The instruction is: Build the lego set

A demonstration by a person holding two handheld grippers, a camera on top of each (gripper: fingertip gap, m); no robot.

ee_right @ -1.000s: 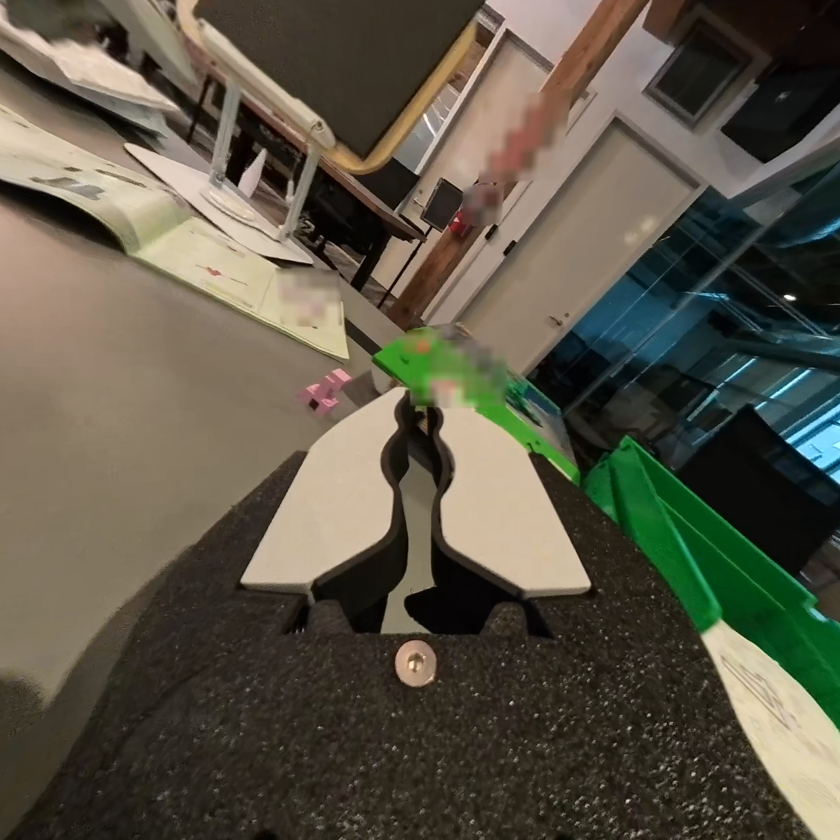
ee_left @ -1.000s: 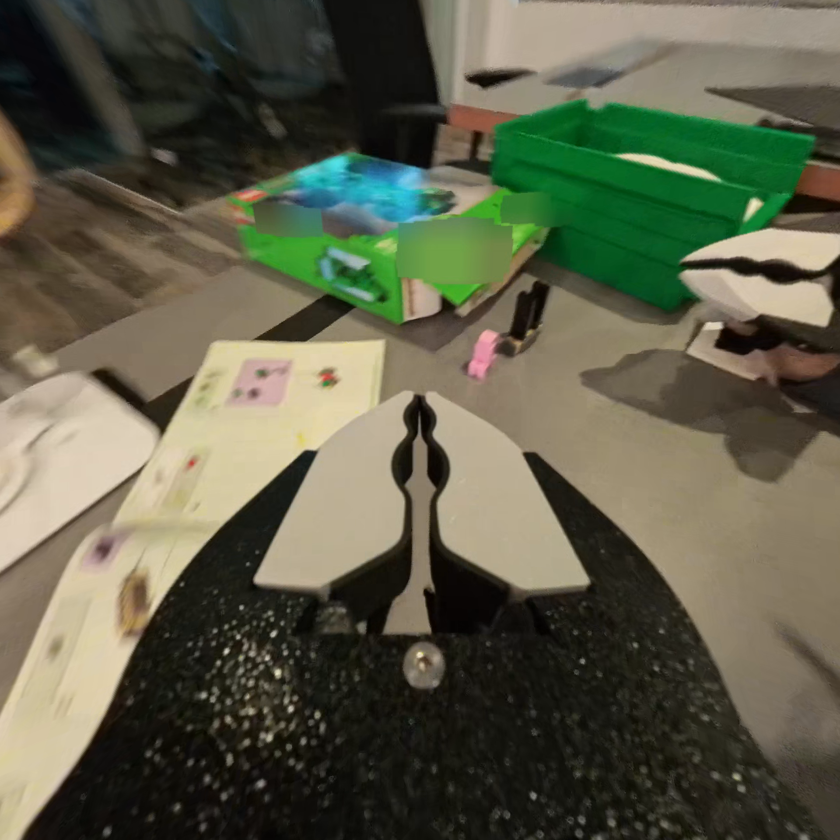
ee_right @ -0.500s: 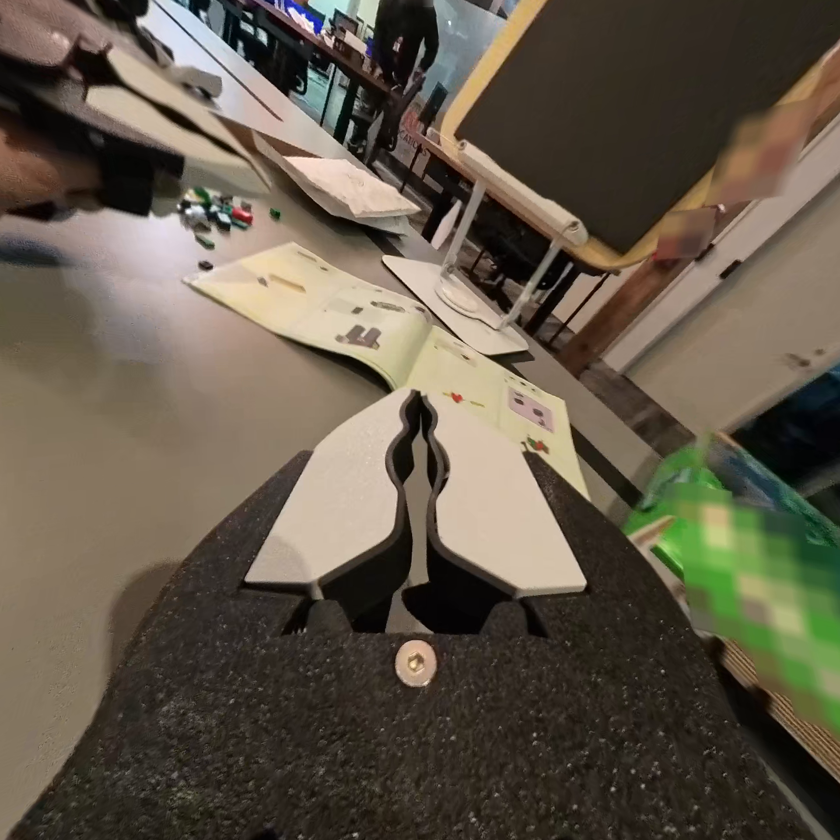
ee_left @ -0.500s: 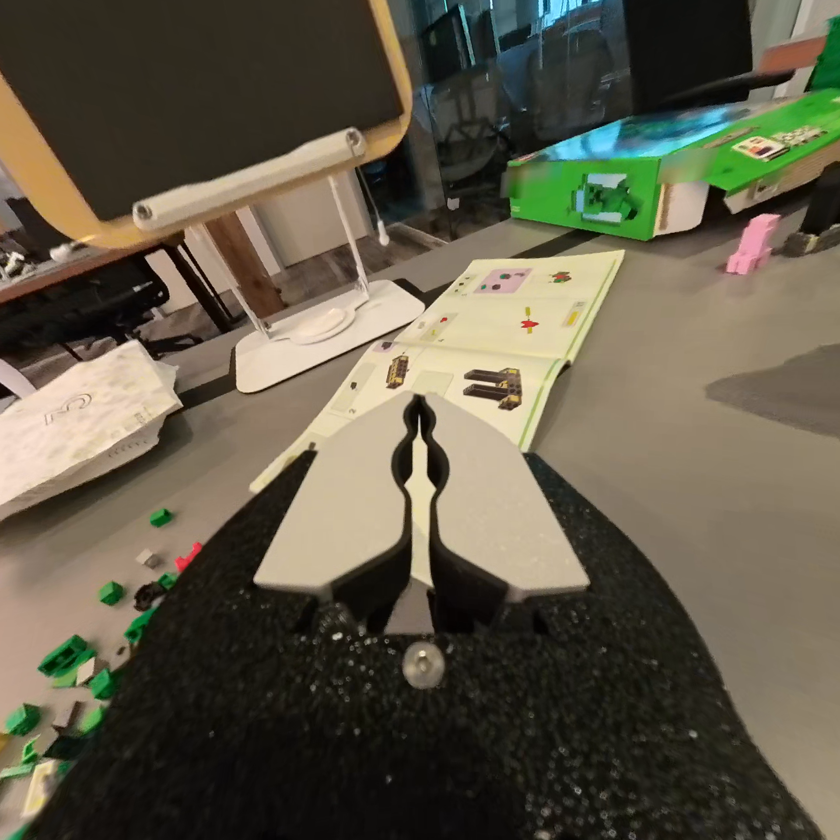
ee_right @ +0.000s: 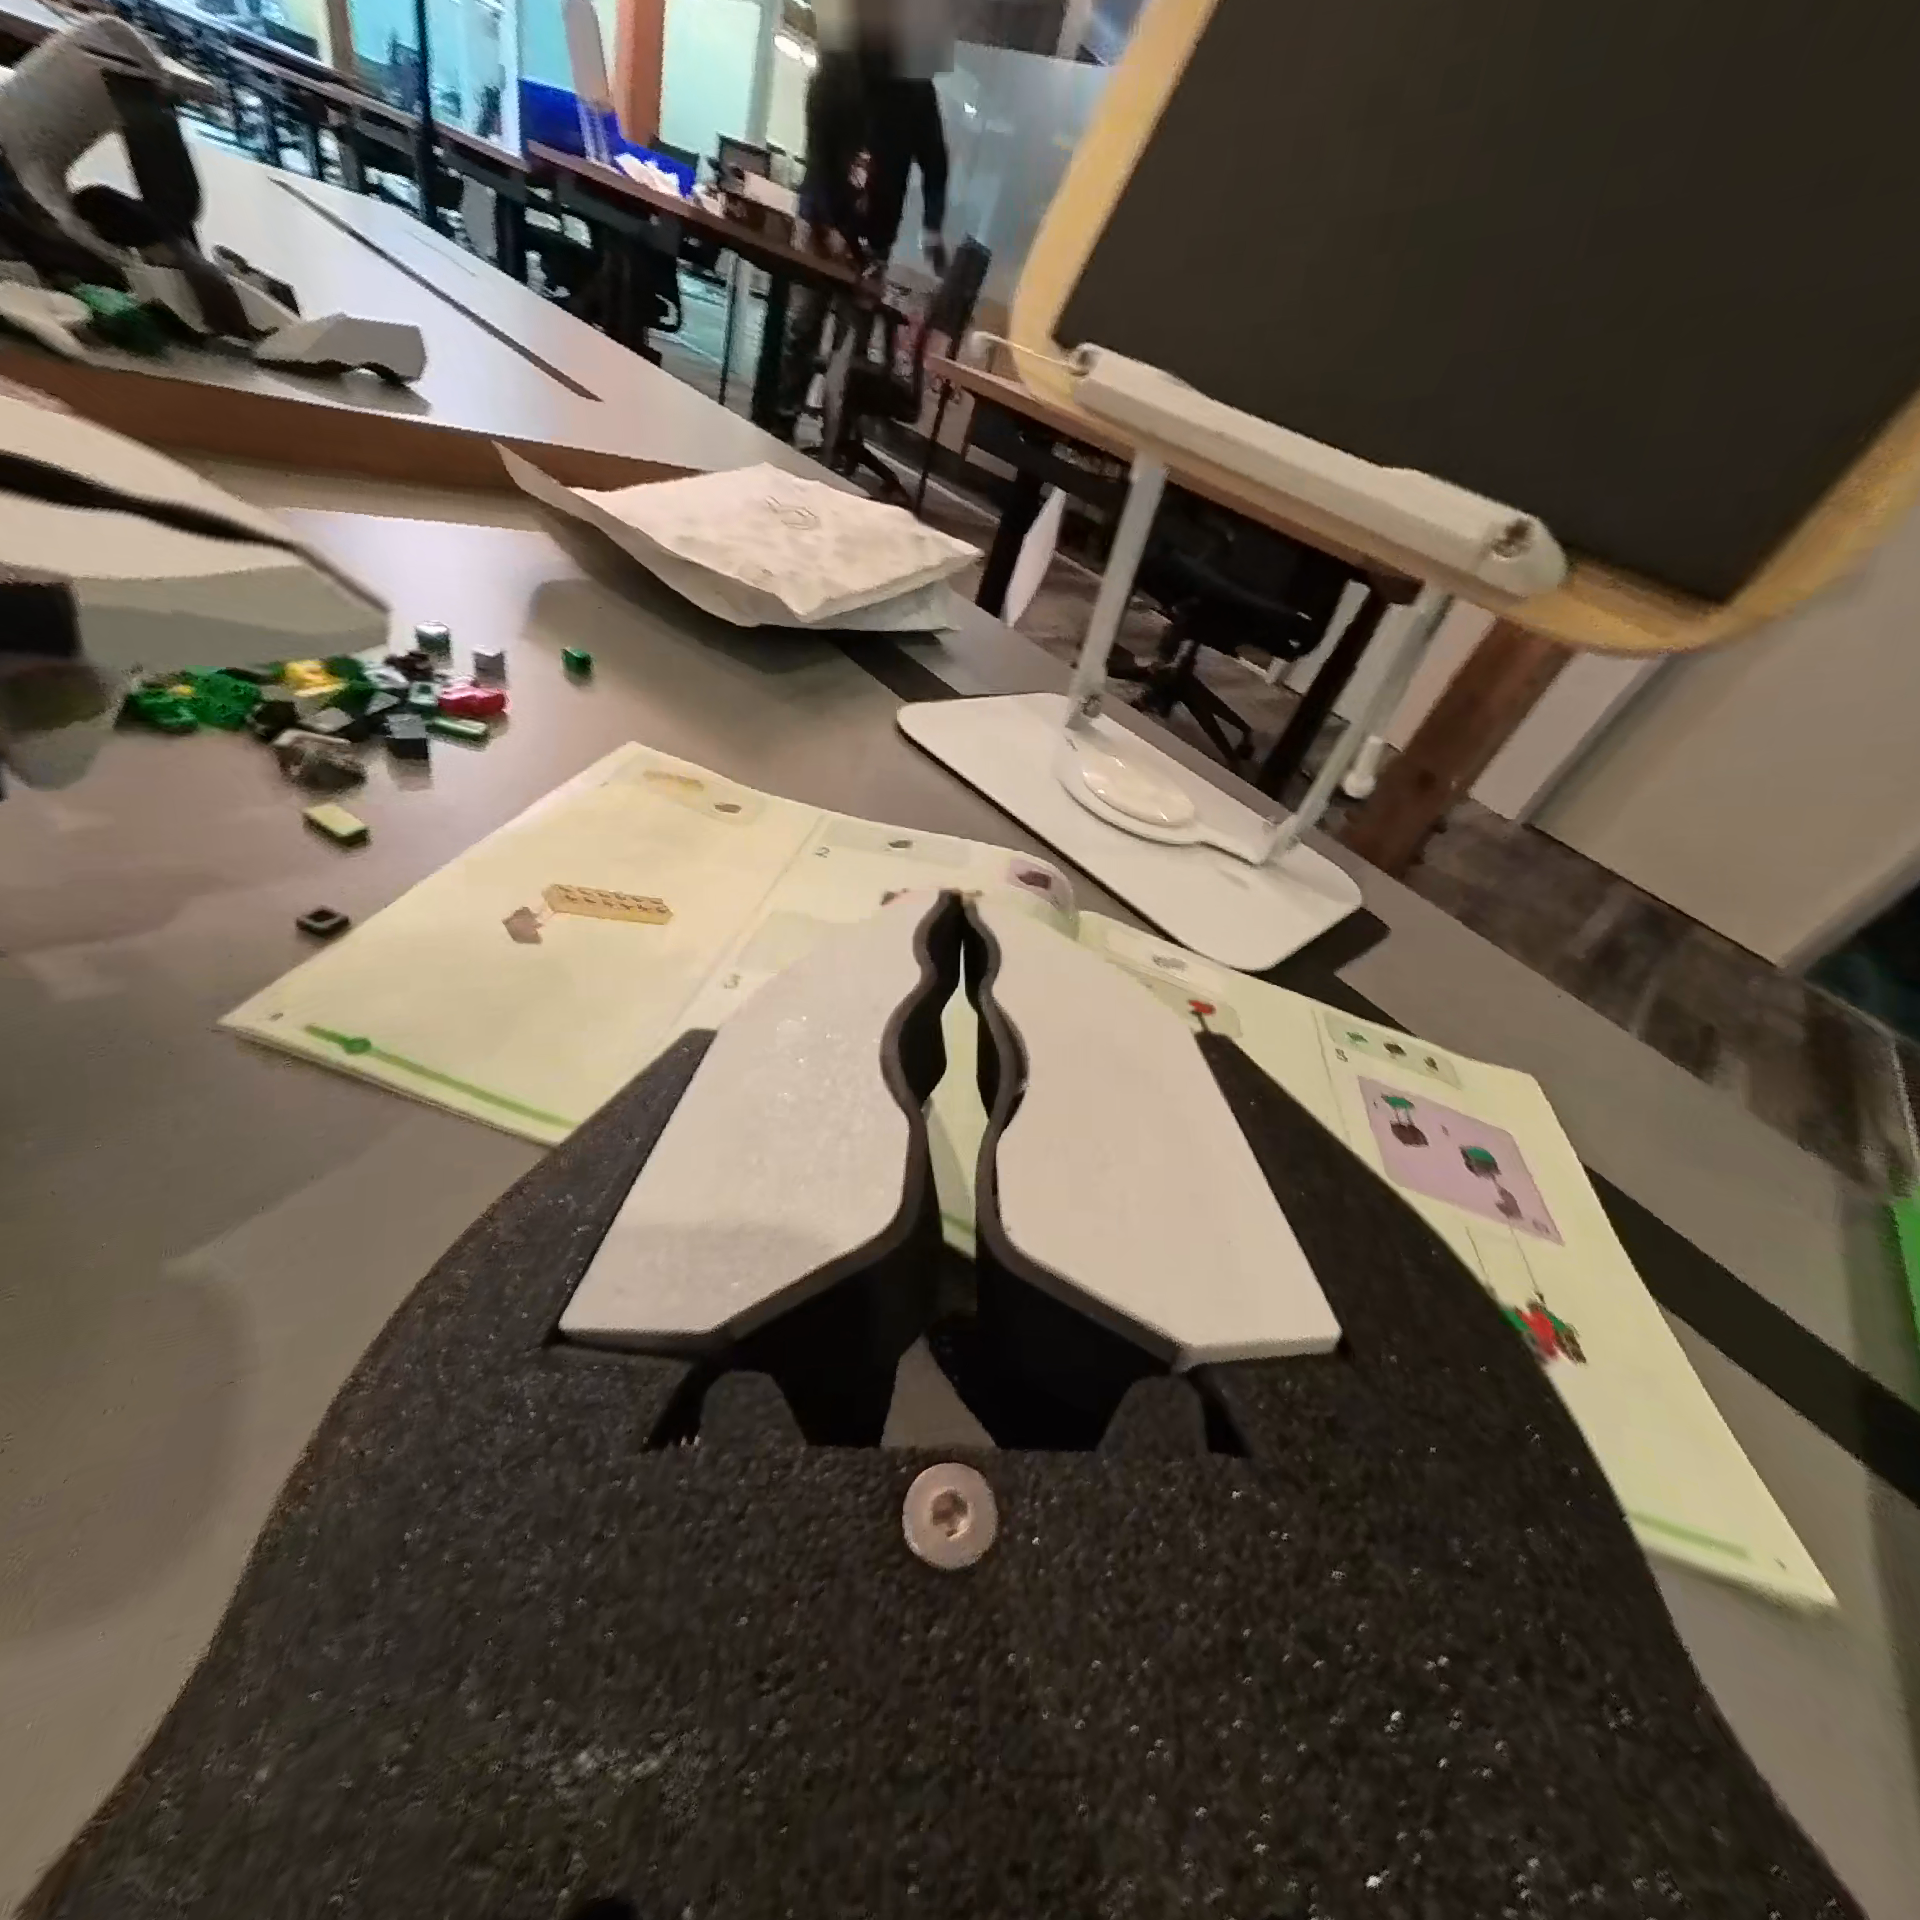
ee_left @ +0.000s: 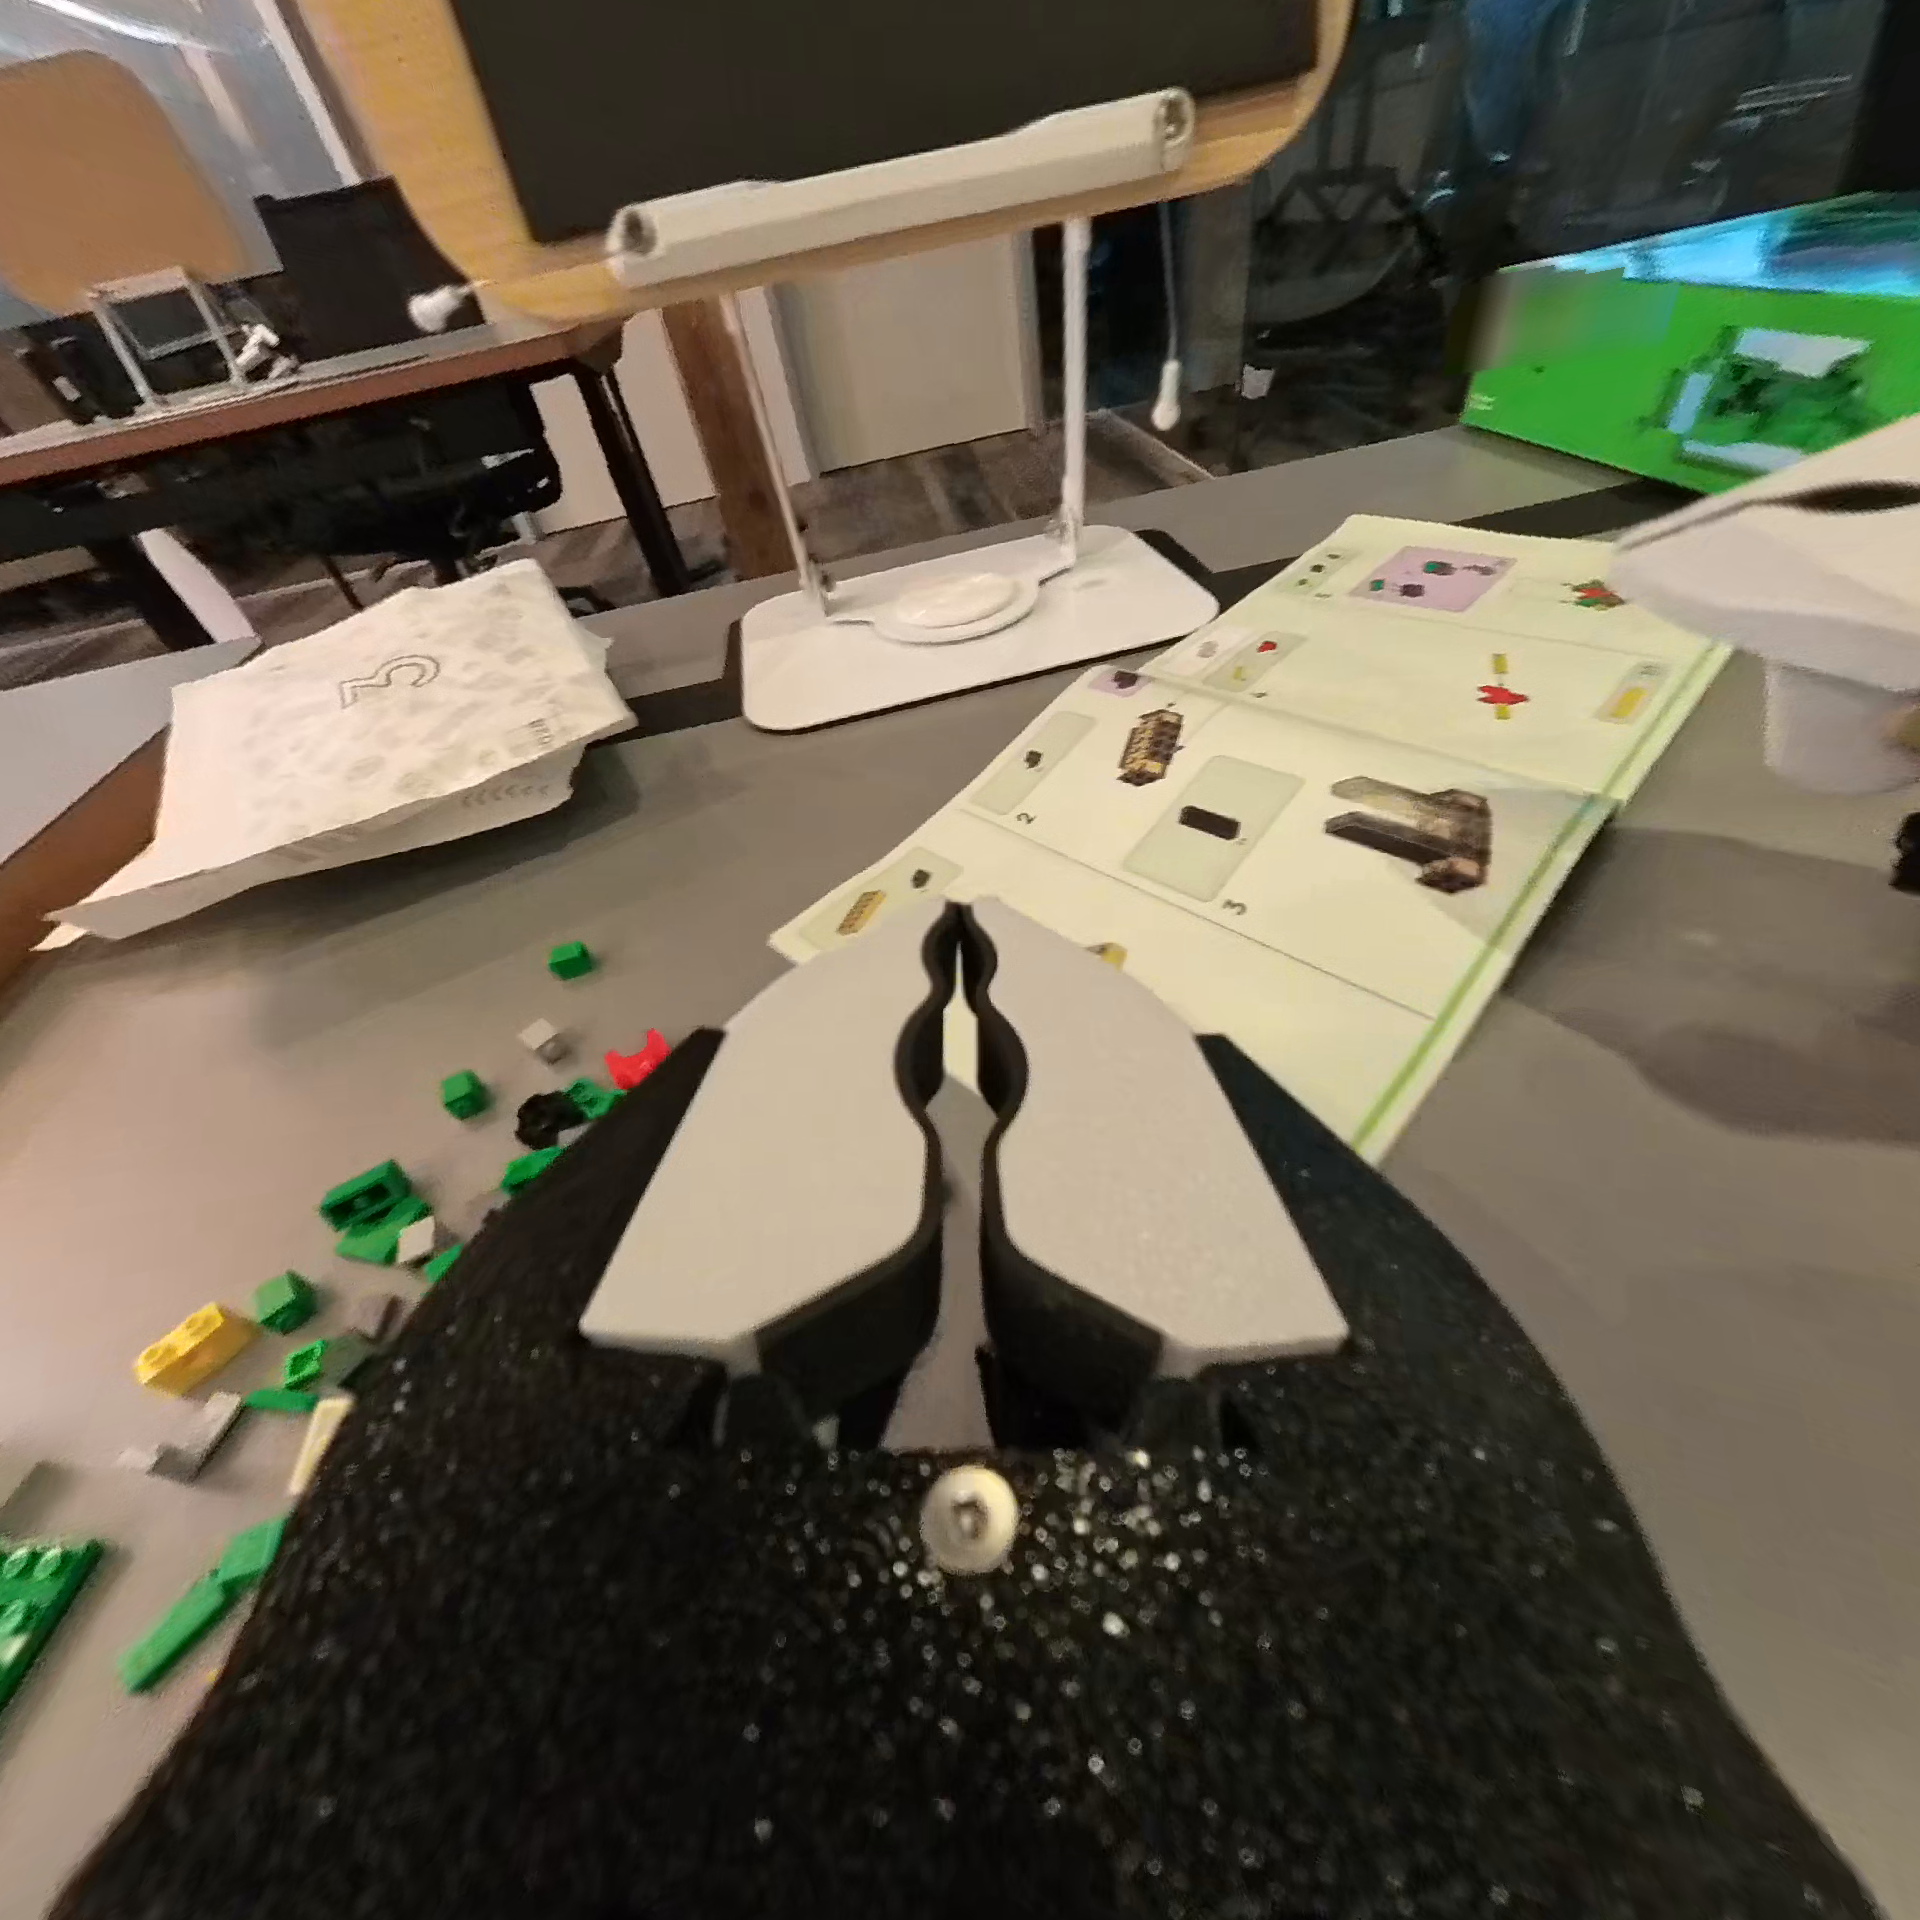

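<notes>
Presently your left gripper and right gripper are both closed, empty (tips meeting) — instruction booklet beyond, loose bricks left.

You're working in an open-plan office. Long wood-edged desks run back in rows behind your grey counter, with black swivel office chairs tucked under them and glass partition walls beyond. A person in dark clothes stands among the far desks. A dark, tan-framed screen on a white stand sits on your counter.
</notes>
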